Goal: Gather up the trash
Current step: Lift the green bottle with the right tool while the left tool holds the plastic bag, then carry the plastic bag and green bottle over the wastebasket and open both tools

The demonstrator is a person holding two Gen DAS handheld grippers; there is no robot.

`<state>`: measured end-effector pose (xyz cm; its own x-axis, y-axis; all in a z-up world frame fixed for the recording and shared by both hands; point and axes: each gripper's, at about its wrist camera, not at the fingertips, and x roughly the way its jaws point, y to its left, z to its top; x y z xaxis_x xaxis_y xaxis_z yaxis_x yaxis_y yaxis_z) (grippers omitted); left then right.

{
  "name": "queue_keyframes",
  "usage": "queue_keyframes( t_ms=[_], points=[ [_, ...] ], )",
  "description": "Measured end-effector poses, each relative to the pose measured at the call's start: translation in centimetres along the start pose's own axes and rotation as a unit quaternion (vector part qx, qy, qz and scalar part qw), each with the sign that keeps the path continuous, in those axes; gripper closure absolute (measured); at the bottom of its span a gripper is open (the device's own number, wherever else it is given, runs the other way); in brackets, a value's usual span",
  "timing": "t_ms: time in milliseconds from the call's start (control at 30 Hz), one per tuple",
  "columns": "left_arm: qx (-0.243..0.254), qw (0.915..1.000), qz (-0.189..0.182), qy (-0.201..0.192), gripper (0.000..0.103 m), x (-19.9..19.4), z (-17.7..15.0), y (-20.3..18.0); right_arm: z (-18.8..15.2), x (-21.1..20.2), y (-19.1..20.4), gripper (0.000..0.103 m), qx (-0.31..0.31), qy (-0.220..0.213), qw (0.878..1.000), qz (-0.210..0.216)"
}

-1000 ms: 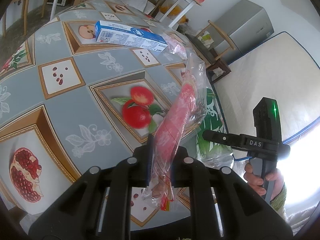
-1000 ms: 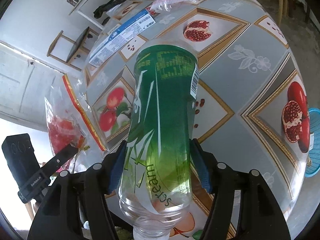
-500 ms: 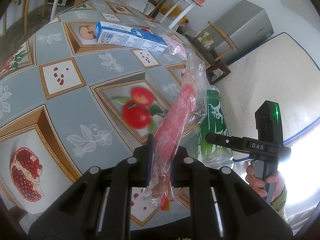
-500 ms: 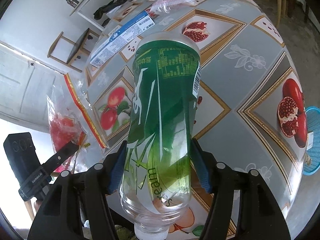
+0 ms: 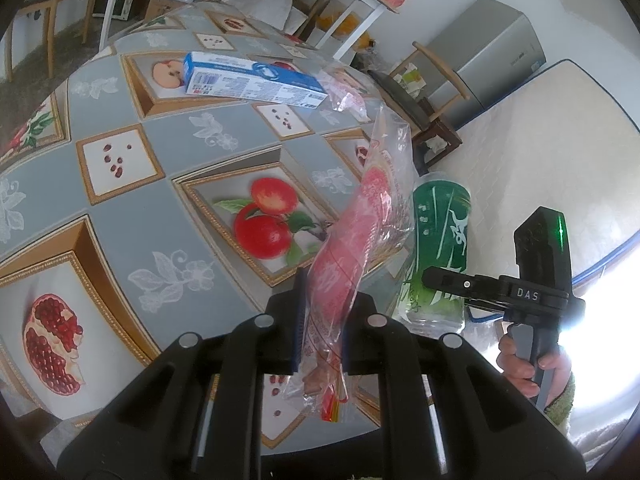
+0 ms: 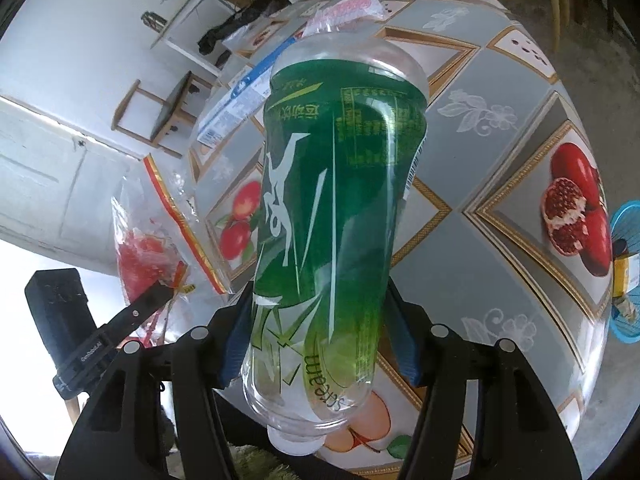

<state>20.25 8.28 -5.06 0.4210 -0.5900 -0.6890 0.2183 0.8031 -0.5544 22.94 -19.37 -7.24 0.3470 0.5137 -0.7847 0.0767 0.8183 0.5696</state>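
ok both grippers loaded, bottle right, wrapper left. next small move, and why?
Probably carry both loads off the table toward a bin; none is clearly in view. The right gripper is clamped on the green bottle, the left gripper is pinching the red plastic wrapper, so neither can pick anything more. The blue box and a clear wrapper lie on the table for a later trip.

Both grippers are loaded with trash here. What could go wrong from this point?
The right gripper grips the green bottle near its neck end, with most of the body sticking out past the pads; it could pivot or slip free. The left gripper pinches only the lower part of the thin plastic wrapper, which could slide out. The blue box and another wrapper lie on the table and might be forgotten.
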Motion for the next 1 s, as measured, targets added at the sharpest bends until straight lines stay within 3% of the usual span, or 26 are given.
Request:
queue_keyframes(
  t_ms=[233,400,533,633,800,1000],
  points=[
    [0.061,0.998,-0.02,-0.002,0.091,-0.2,1.3,-4.9,-1.6,-5.6,-3.3,0.045,0.04,-0.054,0.996,0.055],
    [0.132,0.9894,-0.059,0.011,0.091,1.5,3.1,-11.5,-3.7,-13.7,-7.8,0.045,0.086,-0.145,0.983,0.069],
    [0.2,0.9733,-0.105,0.041,0.091,4.2,4.0,-18.8,-7.5,-22.5,-12.9,0.045,0.127,-0.252,0.959,-0.005],
    [0.238,0.9596,-0.131,0.074,0.091,7.2,4.0,-23.8,-10.6,-26.4,-16.5,0.045,0.163,-0.291,0.941,-0.06],
    [0.261,0.9365,-0.156,0.175,0.09,15.7,2.1,-31.3,-15.0,-27.9,-22.5,0.045,0.232,-0.298,0.92,-0.099],
    [0.272,0.9126,-0.122,0.28,0.089,26.0,-1.9,-36.7,-17.1,-24.5,-29.9,0.045,0.305,-0.265,0.909,-0.098]
  ],
)
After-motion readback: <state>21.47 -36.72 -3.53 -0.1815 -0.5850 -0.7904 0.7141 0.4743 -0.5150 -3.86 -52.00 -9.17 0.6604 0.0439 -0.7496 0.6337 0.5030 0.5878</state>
